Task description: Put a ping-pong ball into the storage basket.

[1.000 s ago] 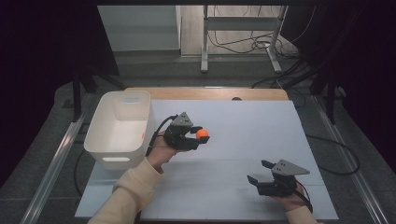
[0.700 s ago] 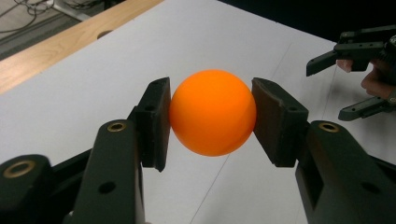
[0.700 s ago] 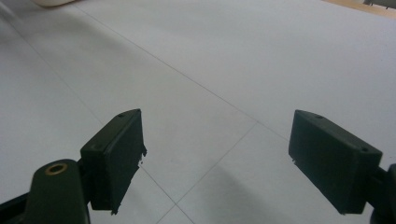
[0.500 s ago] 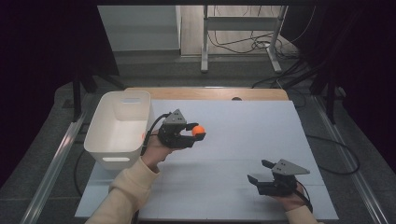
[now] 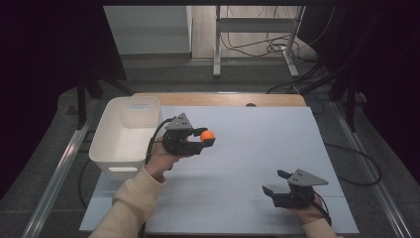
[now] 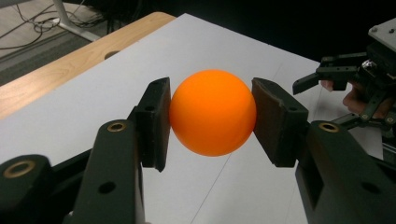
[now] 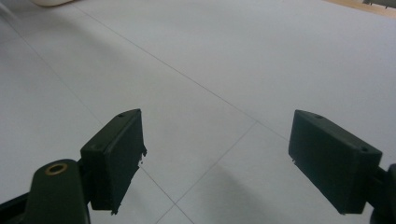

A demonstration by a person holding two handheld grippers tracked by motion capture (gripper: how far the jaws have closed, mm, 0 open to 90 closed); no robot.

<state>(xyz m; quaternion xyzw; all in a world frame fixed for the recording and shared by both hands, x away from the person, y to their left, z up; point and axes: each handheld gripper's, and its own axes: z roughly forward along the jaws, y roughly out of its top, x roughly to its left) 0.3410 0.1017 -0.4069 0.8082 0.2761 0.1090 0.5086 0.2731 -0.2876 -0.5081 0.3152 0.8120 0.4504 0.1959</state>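
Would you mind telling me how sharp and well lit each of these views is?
High view: dim, dark surroundings, the ball small but clear beside the bin. Left gripper view: ball sharp and evenly lit, near jaws soft. Right gripper view: table evenly lit, faint shadow beneath slightly blurred jaws.

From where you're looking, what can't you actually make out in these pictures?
- High view: the white bin's floor, hidden by its near wall.
- Left gripper view: the table behind the orange ball, hidden by it.
- Right gripper view: the bin's corner, cut off by the top edge.
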